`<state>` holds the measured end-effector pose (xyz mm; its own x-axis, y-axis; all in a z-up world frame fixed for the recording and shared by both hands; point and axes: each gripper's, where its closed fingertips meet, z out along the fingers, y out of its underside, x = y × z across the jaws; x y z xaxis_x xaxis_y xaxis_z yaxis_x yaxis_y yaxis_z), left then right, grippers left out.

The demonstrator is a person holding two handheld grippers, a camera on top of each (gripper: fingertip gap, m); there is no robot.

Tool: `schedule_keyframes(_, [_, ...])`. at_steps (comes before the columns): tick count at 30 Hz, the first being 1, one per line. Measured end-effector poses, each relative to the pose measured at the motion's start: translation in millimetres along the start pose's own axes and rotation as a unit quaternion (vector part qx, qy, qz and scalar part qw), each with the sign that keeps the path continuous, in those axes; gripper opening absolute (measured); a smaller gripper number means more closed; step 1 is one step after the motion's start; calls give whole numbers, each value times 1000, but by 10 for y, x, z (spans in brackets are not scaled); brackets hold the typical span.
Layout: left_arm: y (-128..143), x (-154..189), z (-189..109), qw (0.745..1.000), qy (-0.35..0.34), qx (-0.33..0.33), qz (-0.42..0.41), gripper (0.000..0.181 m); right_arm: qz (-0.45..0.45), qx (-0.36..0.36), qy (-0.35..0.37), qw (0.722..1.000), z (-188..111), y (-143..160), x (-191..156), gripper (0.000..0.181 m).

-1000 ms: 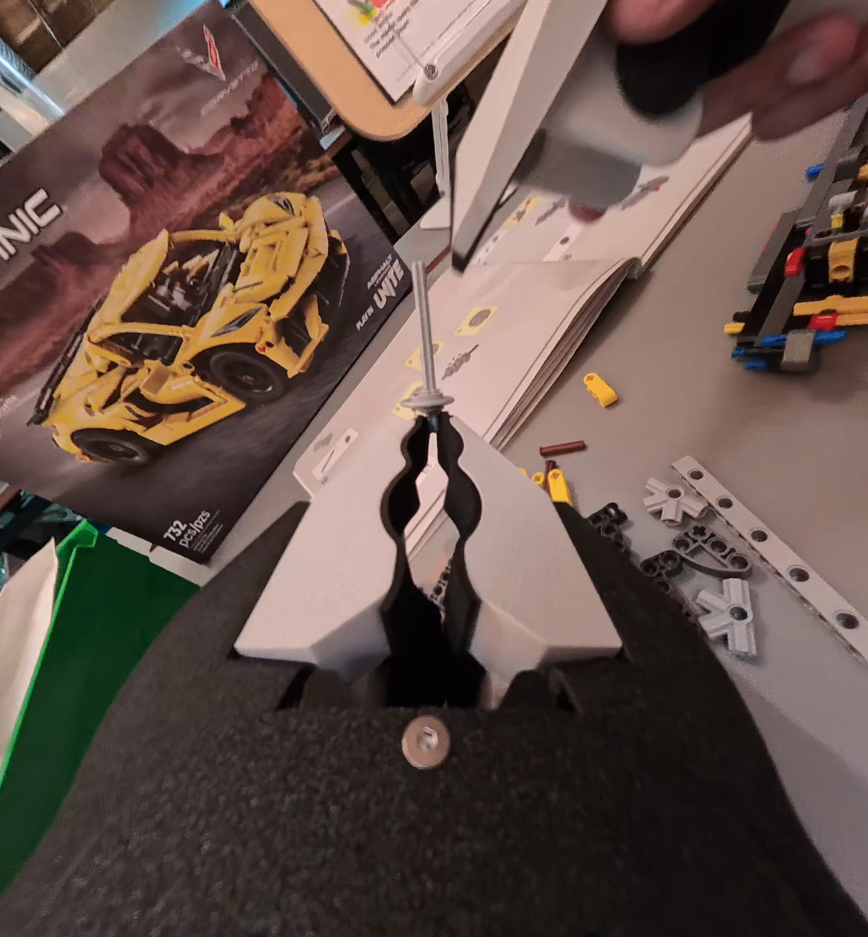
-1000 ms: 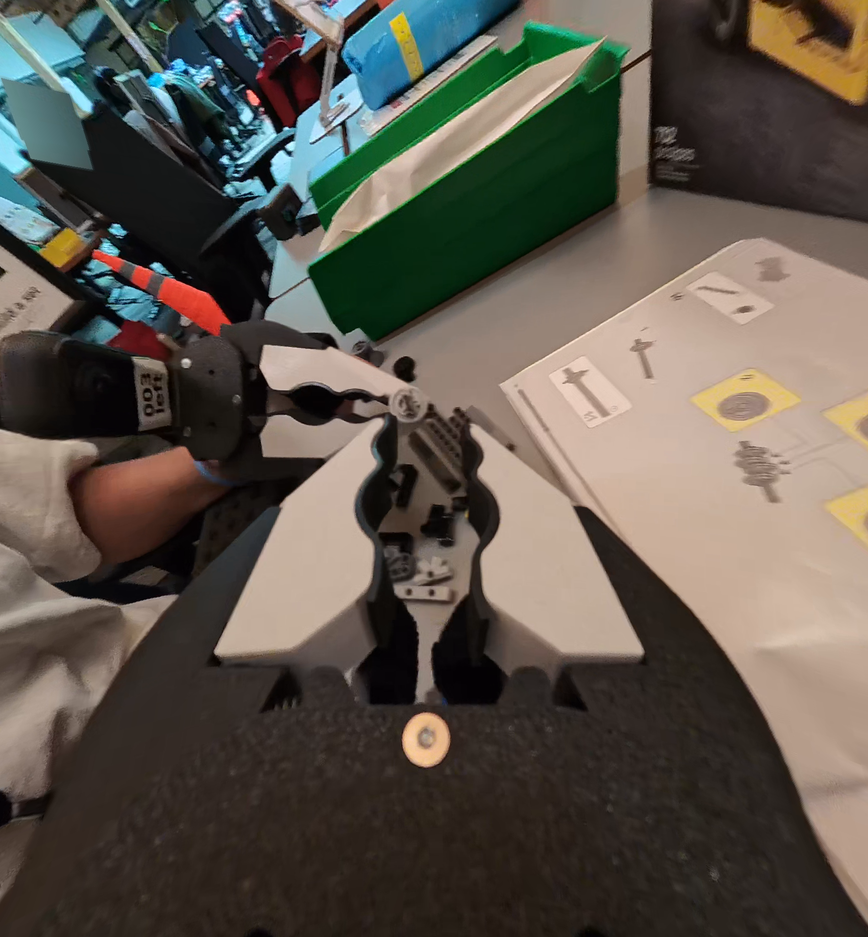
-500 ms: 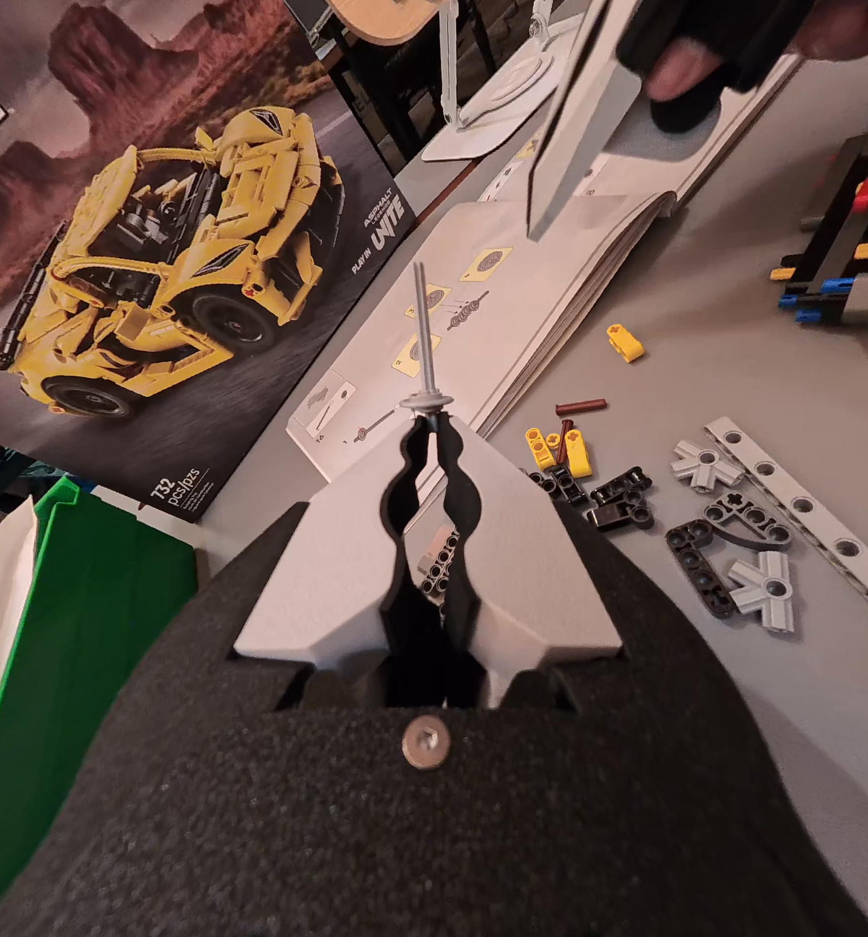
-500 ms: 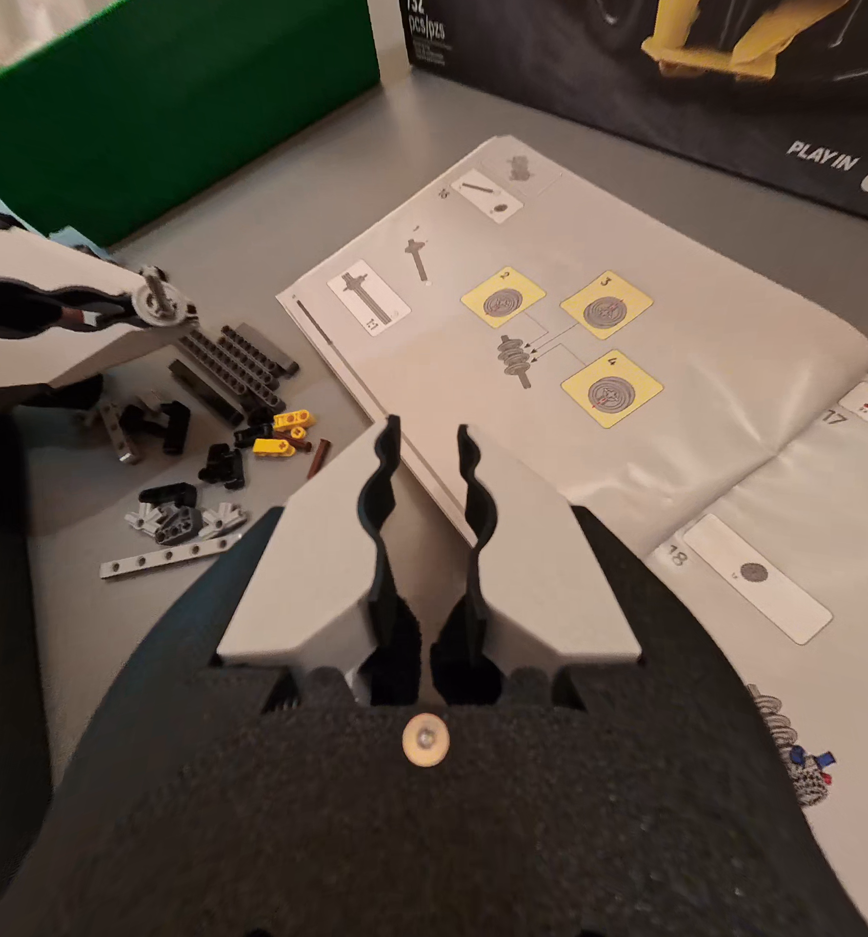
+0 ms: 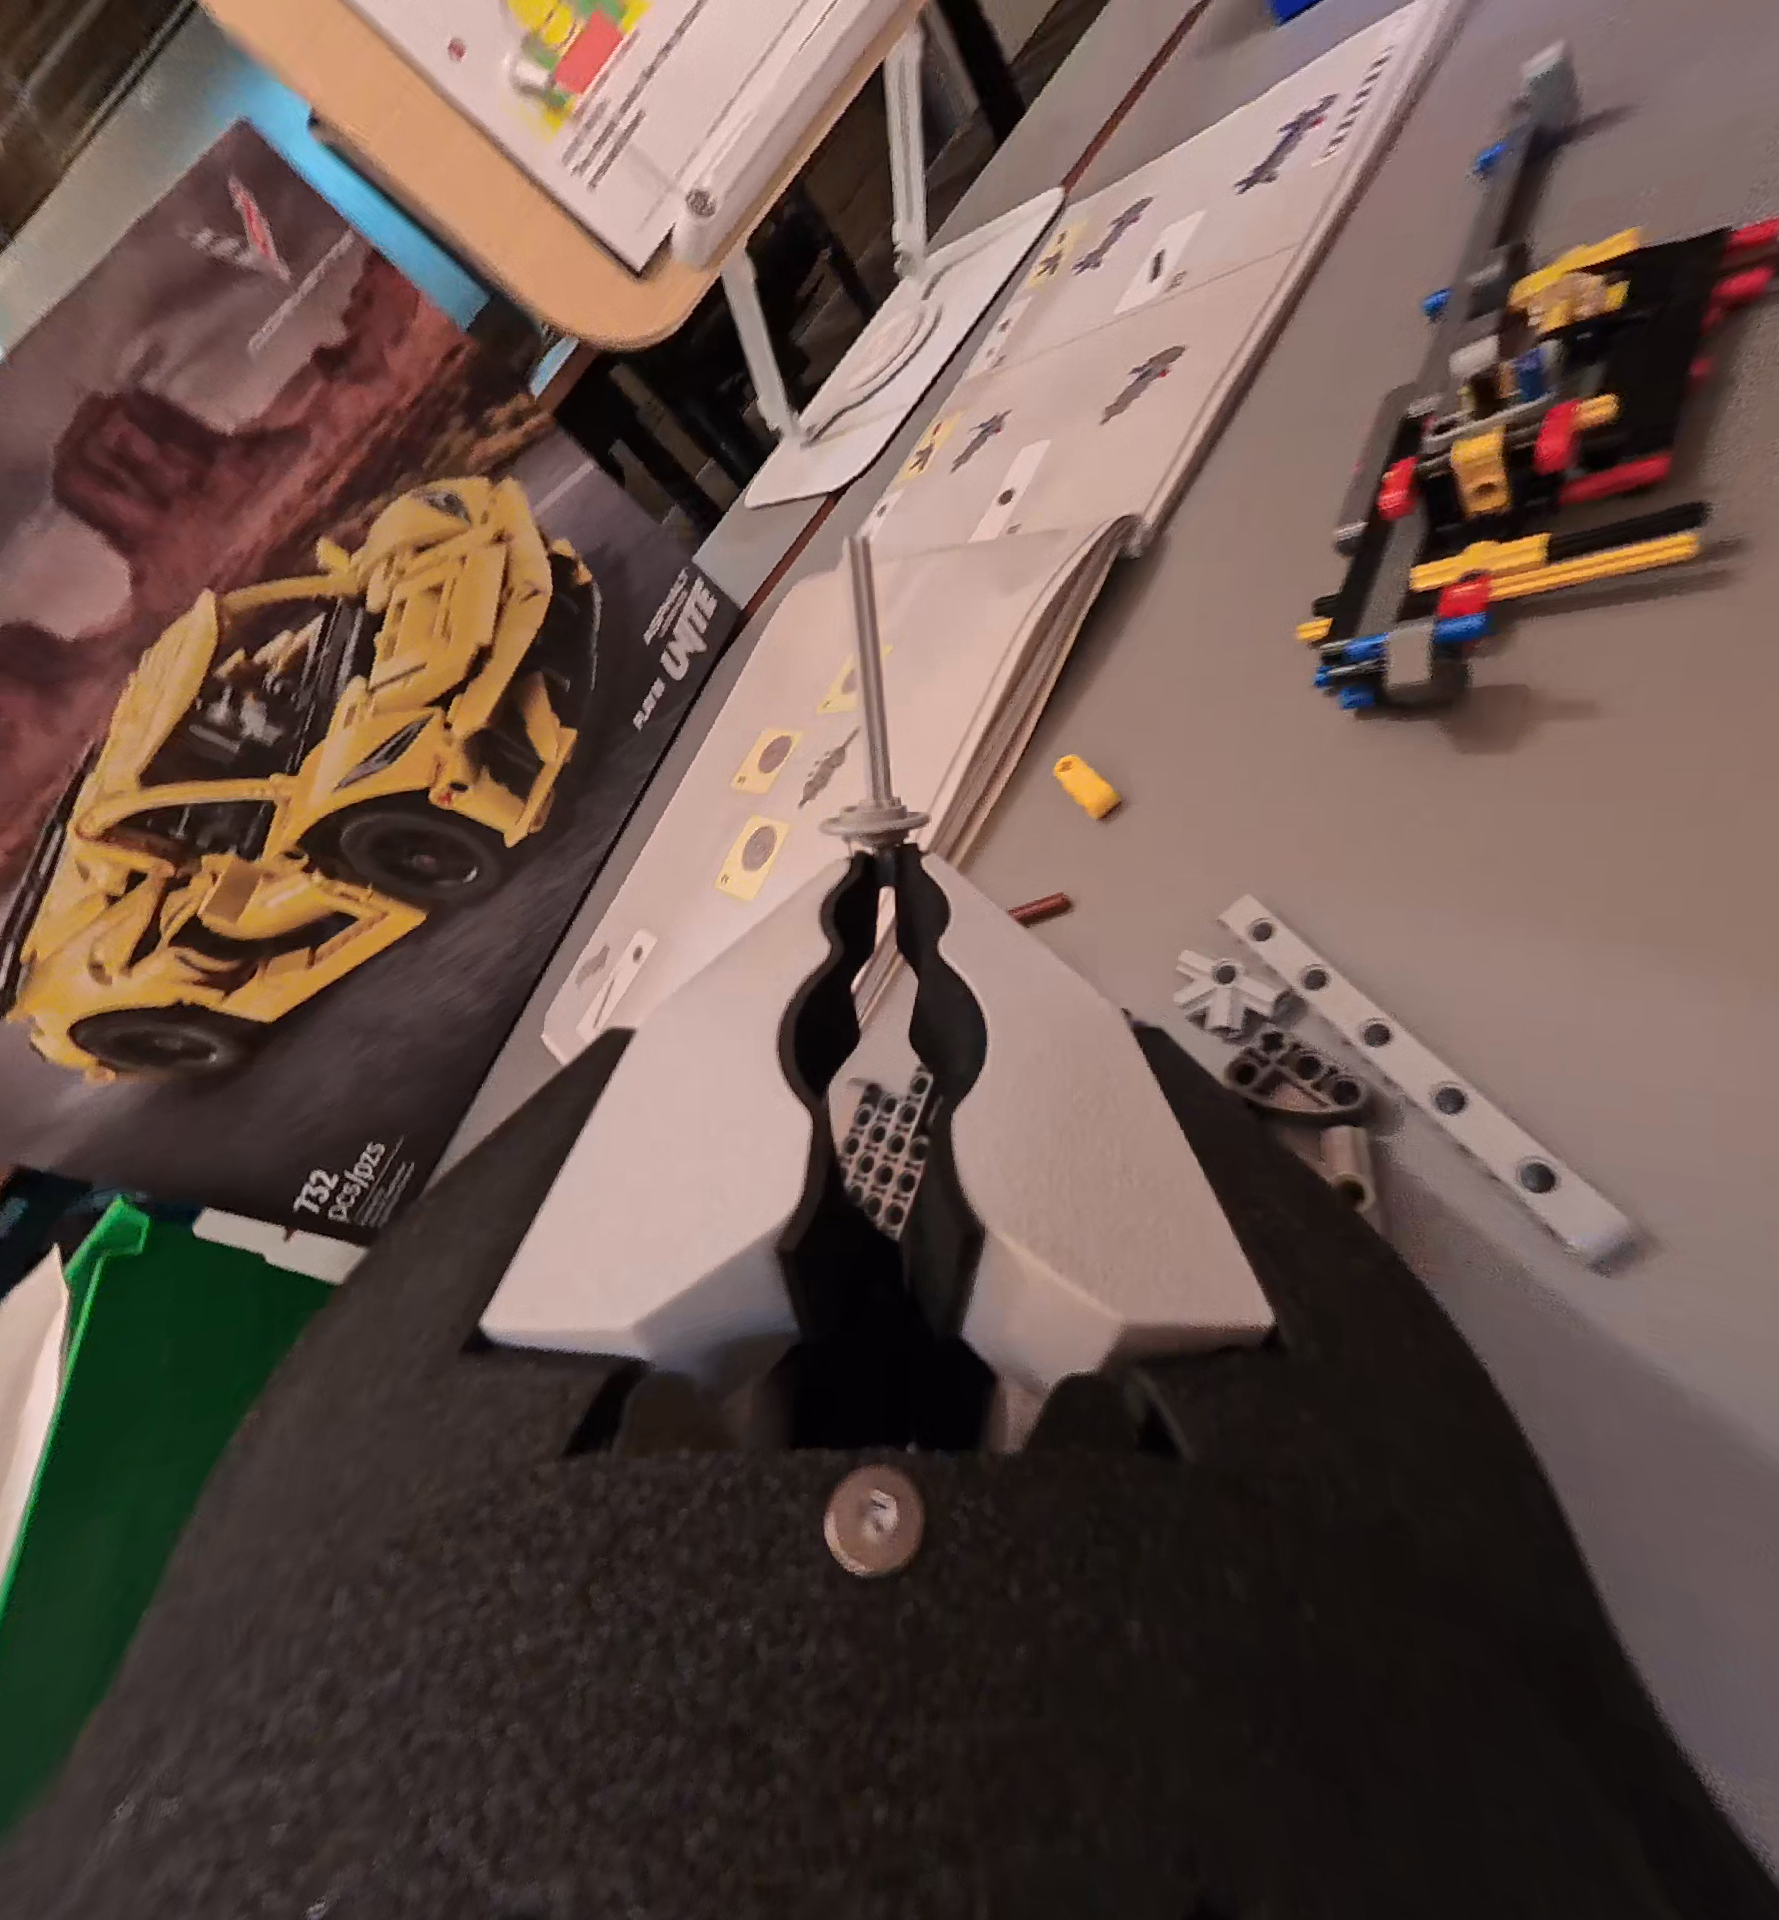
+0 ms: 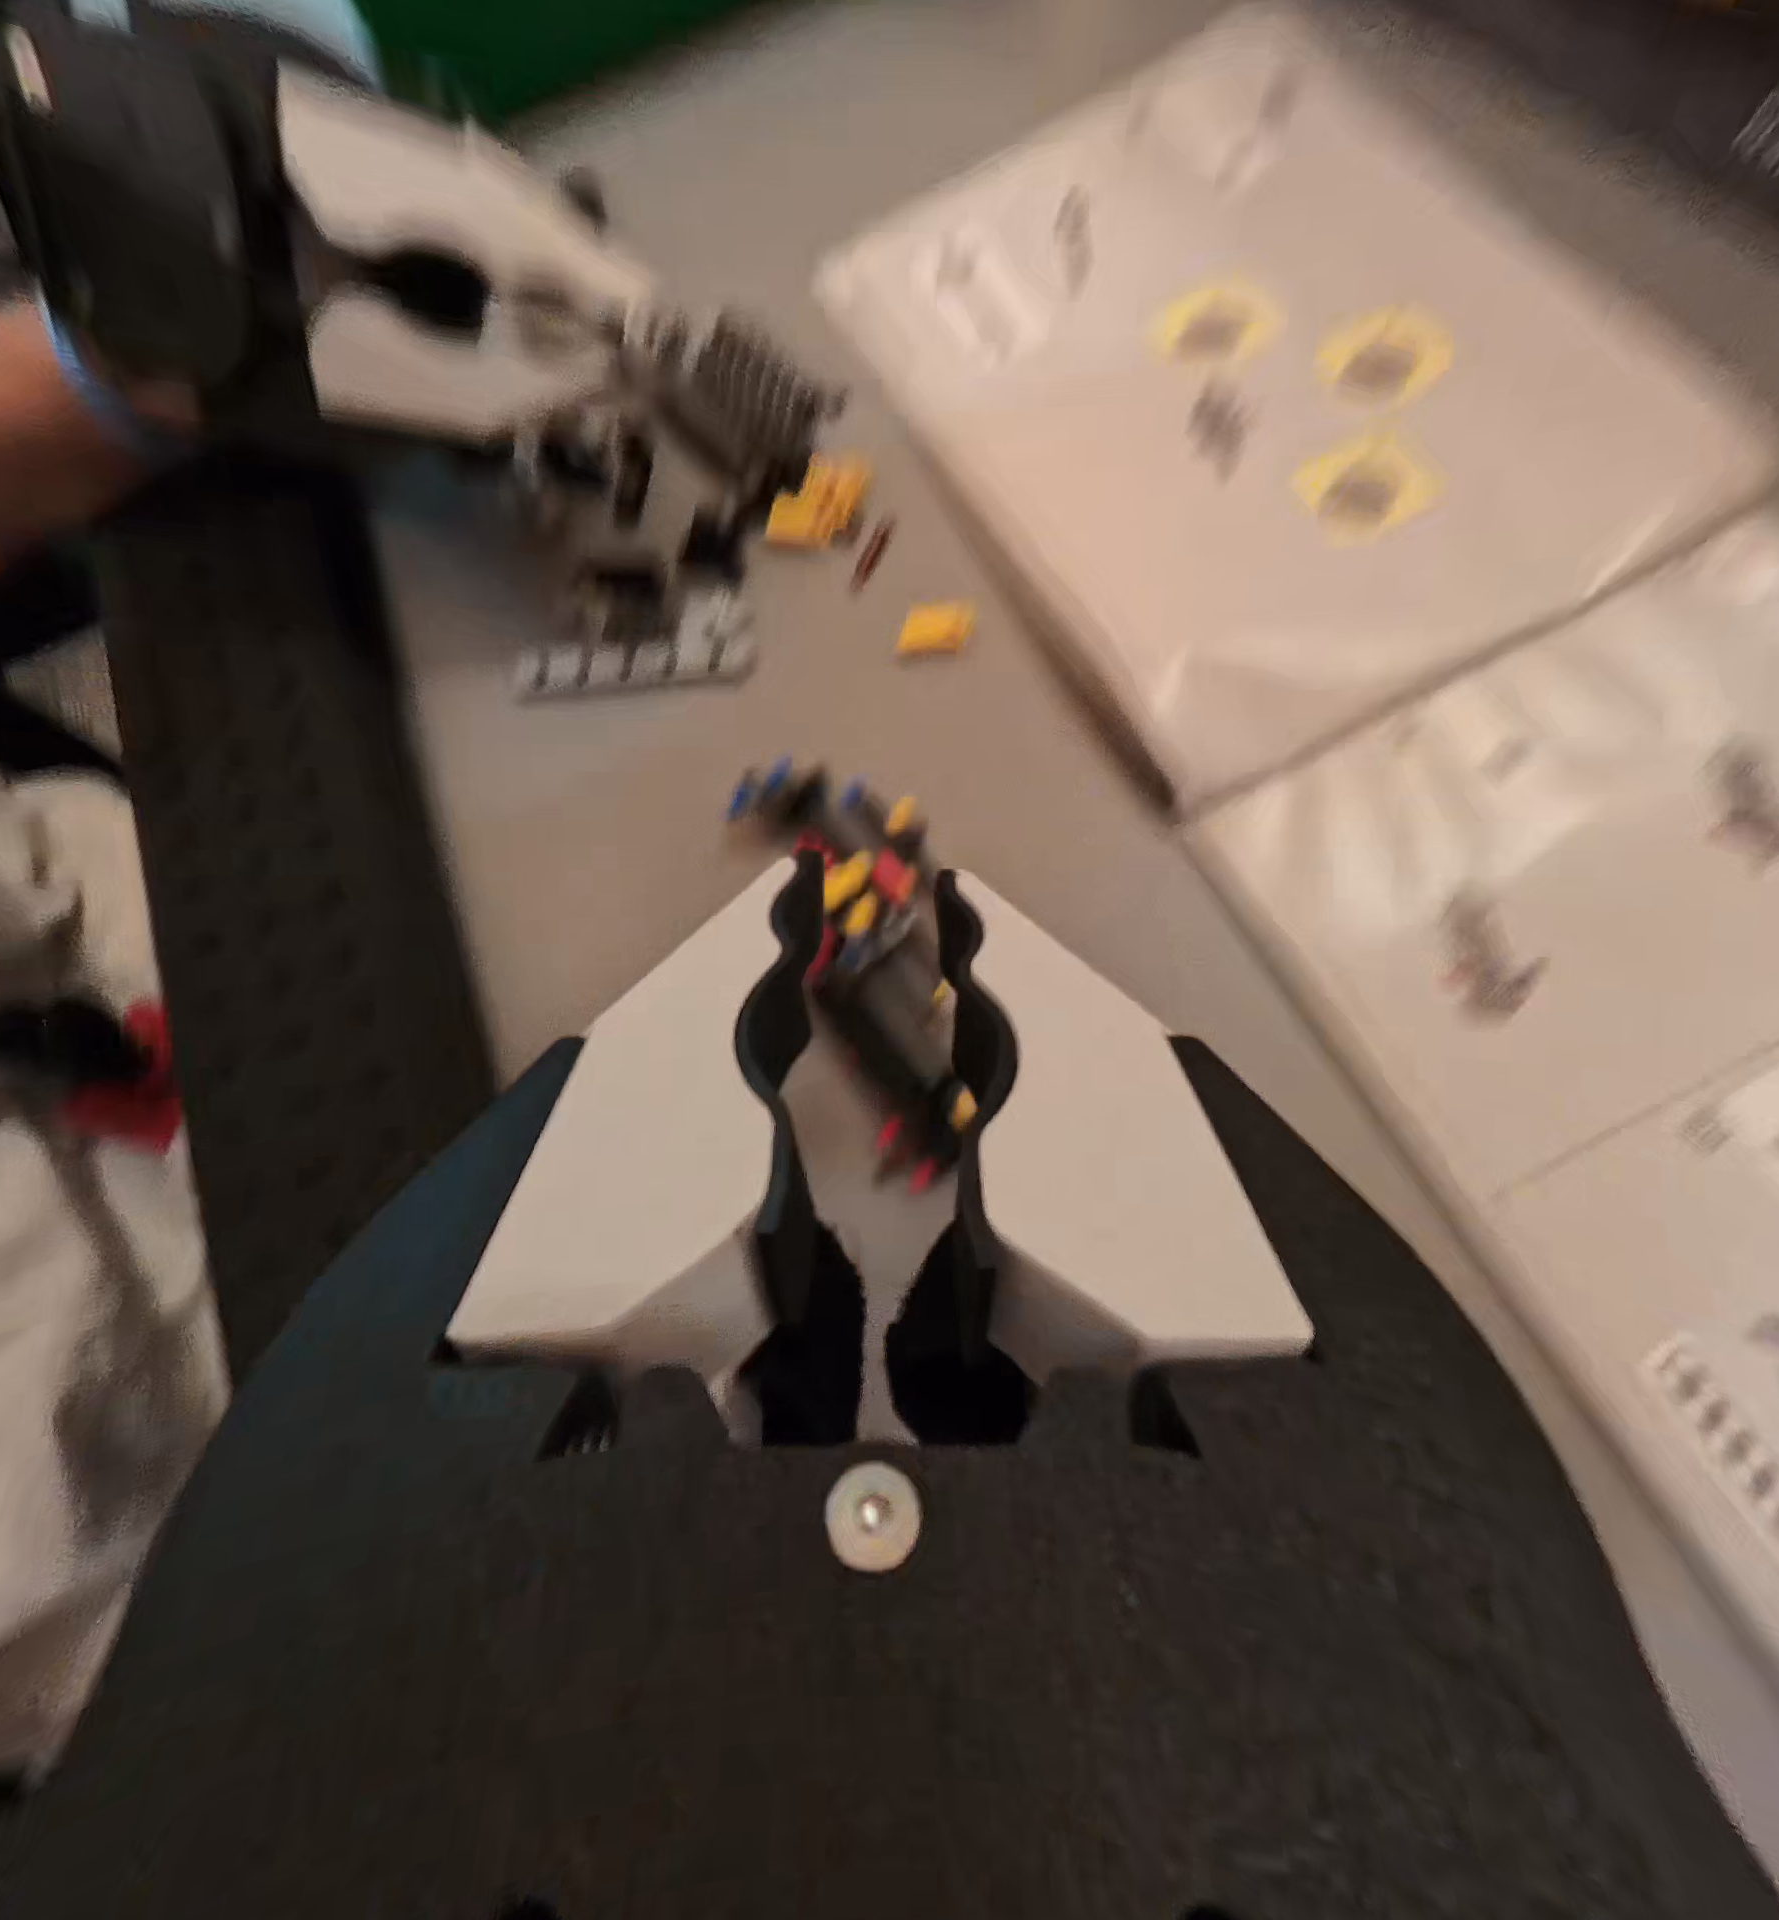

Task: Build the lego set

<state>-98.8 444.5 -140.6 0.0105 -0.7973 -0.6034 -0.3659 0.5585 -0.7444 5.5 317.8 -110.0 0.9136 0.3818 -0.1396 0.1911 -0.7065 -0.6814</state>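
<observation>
A: What has the left gripper [image 5: 877,862] got?

B: Its tips are pinched together on the short end of a grey axle [image 5: 870,686], just below the axle's round collar. The long shaft sticks out past the tips, over the open instruction booklet [image 5: 1010,592].

A: And the right gripper [image 6: 877,878]?

B: Its fingers stand apart with a clear gap, and nothing is clamped in them. Through that gap shows the part-built chassis [image 6: 880,997], black with yellow, red and blue bits. The right wrist view is badly smeared, so I cannot tell whether the fingers touch it.

A: Where is that chassis, taking the booklet as the mark?

B: In the left wrist view the chassis [image 5: 1519,488] lies on the grey table [image 5: 1487,935], right of the booklet and well apart from it.

A: Counts of the loose parts?

B: One yellow connector [image 5: 1085,784] just right of the booklet's edge. One brown pin [image 5: 1039,908] nearer the left gripper. One long light-grey beam [image 5: 1415,1075] with six holes showing, one grey angled connector [image 5: 1223,992] touching it, one dark curved piece [image 5: 1300,1075] beside them. More pieces are hidden behind the gripper, so no full count.

A: Beyond the booklet?

B: One set box [image 5: 272,665] with a yellow car pictured, left of the booklet, and one green bin [image 5: 126,1475] below the box.
</observation>
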Motion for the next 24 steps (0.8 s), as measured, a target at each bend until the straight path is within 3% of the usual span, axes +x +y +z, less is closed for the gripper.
schedule_keyframes(3, [-122, 138, -29, 1000, 13, 17, 22, 2, 9, -75, 12, 997, 7, 754, -386, 21])
schedule_keyframes(7, [-325, 356, -66, 997, 47, 48, 29, 2, 36, -68, 36, 996, 33, 1227, -696, 22])
schedule_keyframes(14, [-589, 945, -134, 984, 143, 80, 68, 2, 28, -69, 83, 994, 175, 1384, -677, 23])
schedule_keyframes(24, [-660, 1208, -96, 979, 161, 71, 97, 1, 35, -79, 99, 991, 181, 1403, -678, 23])
